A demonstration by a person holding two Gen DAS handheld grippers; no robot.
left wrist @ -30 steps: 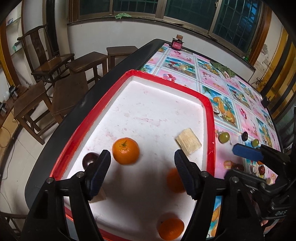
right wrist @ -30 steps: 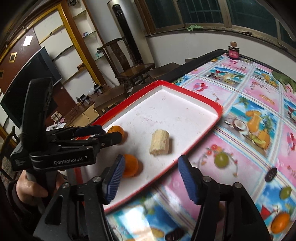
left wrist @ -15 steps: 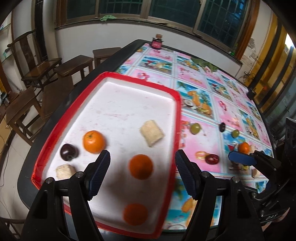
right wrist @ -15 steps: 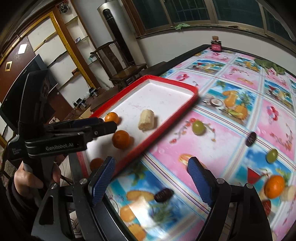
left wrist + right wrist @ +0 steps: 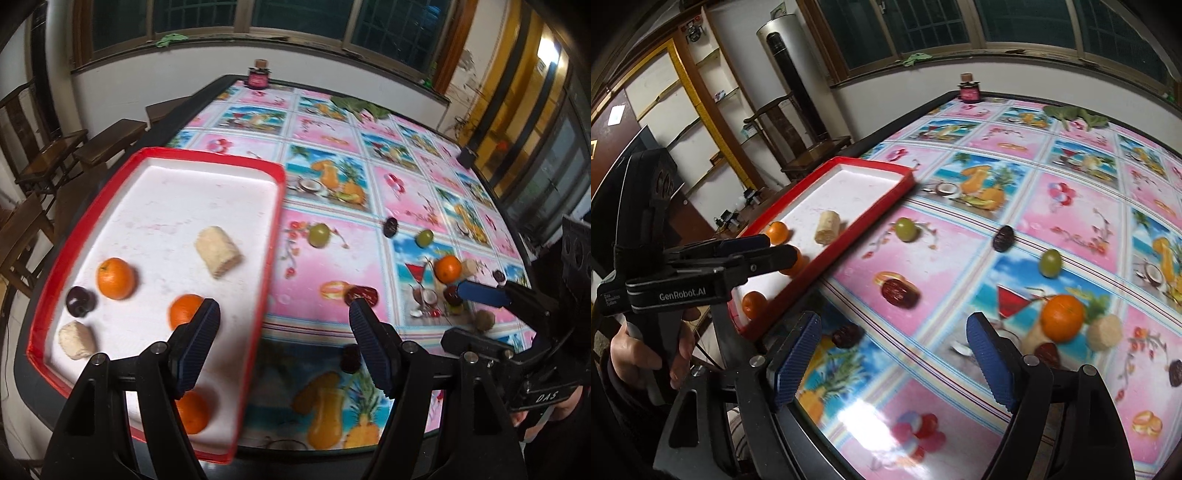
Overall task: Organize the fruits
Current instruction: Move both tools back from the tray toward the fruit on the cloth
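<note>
Across the big table w/ its glossy pink fruit-print oilcloth (image 5: 406, 192), the job looks roughly half done, judging by what lies where. Red-rimmed white rectangular tray (image 5: 207, 158) sits at the table's left edge and already holds three round orange tangerines (image 5: 115, 278), two pale beige cut cylinder chunks (image 5: 218, 251) and one dark purple plum-like fruit (image 5: 79, 301).

Left out on the cloth, well apart from the tray: a fourth orange tangerine (image 5: 1063, 317) w/ another beige chunk (image 5: 1105, 332) just beside it, two green grapes (image 5: 905, 229) (image 5: 1050, 262), several dark brown wrinkled dates (image 5: 899, 293) and a few small dark bits by the right edge, too blurred to name. So approx. a dozen small pcs left to move, I'd guess.

Left gripper (image 5: 284, 347), black frame w/ blue ribbed pads, hangs over the tray's right rim and the cloth; jaws fairly wide, nothing between them, nothing held.

Right gripper (image 5: 897, 358), same build, hovers over the near cloth. Its jaws have just been opening, now stand wide, and are empty; one date (image 5: 846, 335) lies just beyond the left pad, not touched. A hand (image 5: 650, 350) grips the left tool's handle at the frame's left.

Next pick prob. a date or the loose tangerine, whichever is nearest.
</note>
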